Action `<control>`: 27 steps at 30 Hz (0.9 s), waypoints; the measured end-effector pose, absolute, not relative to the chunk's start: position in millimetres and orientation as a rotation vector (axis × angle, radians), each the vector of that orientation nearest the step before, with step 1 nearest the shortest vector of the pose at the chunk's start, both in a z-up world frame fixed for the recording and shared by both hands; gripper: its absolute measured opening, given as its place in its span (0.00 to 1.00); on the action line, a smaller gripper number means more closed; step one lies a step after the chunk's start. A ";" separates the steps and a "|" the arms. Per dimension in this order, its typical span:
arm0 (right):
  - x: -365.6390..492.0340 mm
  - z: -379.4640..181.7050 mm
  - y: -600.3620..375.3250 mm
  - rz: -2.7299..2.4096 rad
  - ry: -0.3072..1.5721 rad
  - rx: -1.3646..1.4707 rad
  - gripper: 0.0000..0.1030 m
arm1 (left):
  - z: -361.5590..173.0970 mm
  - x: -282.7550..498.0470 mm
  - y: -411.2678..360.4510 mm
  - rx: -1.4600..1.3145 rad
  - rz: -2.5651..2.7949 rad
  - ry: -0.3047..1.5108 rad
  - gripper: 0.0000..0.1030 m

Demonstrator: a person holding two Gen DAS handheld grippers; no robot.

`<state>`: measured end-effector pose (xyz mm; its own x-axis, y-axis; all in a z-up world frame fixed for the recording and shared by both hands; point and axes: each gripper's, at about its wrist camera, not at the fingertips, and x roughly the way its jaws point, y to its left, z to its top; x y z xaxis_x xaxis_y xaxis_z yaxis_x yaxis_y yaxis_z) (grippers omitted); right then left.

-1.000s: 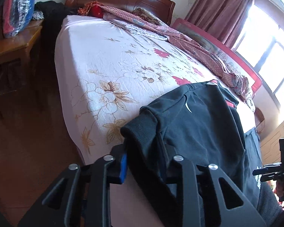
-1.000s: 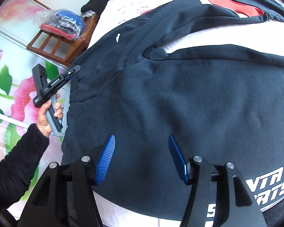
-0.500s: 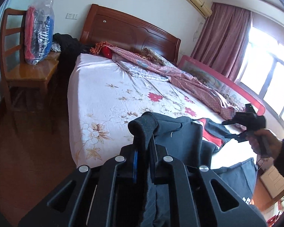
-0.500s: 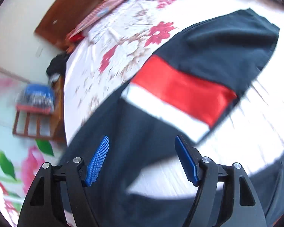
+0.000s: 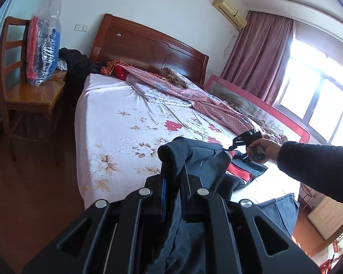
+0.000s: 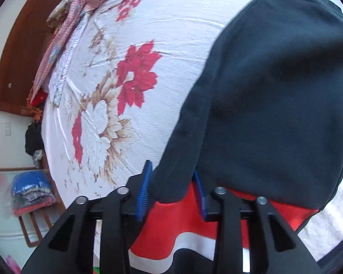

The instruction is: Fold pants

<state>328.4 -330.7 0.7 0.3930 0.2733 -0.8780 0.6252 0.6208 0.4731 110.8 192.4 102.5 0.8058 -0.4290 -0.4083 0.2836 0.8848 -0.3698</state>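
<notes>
Dark navy track pants (image 5: 208, 159) with a red and white band lie on the floral bed sheet (image 5: 116, 123). My left gripper (image 5: 175, 175) is shut on the pants' waistband and holds it raised above the bed's near edge. In the right wrist view the pant leg end (image 6: 274, 96) with the red band (image 6: 171, 223) fills the right half. My right gripper (image 6: 171, 182) has its blue pads either side of the leg's edge, a gap still showing. The right gripper also shows in the left wrist view (image 5: 244, 139), held over the leg.
A pink patterned quilt (image 5: 194, 96) lies bunched along the far side of the bed by the wooden headboard (image 5: 148, 45). A wooden chair (image 5: 32, 91) with a plastic bag of clothes stands left of the bed. A pink bed rail (image 5: 258, 111) and windows are on the right.
My left gripper has stayed shut on the waistband, lifted a little higher. My right gripper moved down onto the pant leg end and its pads narrowed around the edge.
</notes>
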 end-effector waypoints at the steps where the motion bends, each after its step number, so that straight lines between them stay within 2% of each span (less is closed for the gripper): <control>1: 325.2 8.1 -334.3 -0.238 1.159 0.927 0.18 | 100.8 111.0 194.5 -0.305 -0.377 0.508 0.08; 7: 246.4 77.8 -367.4 -0.005 0.877 1.054 0.16 | 94.3 109.5 207.7 -0.341 -0.288 0.504 0.09; 12: 112.2 95.7 -392.3 0.082 0.770 1.107 0.15 | 97.1 77.8 219.3 -0.370 -0.272 0.472 0.09; 16: 5.2 63.9 -405.0 0.012 0.799 1.155 0.15 | 84.5 41.0 224.0 -0.377 -0.303 0.514 0.11; 18: -33.4 39.4 -410.6 -0.038 0.817 1.202 0.11 | 76.8 26.2 224.0 -0.366 -0.303 0.547 0.12; 20: -57.4 19.0 -412.4 -0.099 0.840 1.189 0.06 | 67.2 15.3 222.8 -0.365 -0.326 0.584 0.15; 22: -69.0 0.9 -409.9 -0.087 0.877 1.234 0.07 | 58.3 8.3 215.2 -0.311 -0.322 0.630 0.15; 25: -63.2 10.2 -394.1 -0.075 0.906 1.114 0.07 | 41.5 -0.7 214.3 -0.250 -0.272 0.702 0.20; 26: -54.8 13.6 -388.7 -0.047 0.930 1.085 0.14 | 37.5 -2.8 216.6 -0.249 -0.258 0.721 0.21; 27: -48.7 17.0 -383.6 -0.038 0.946 1.045 0.22 | 34.7 -5.2 219.1 -0.237 -0.226 0.739 0.28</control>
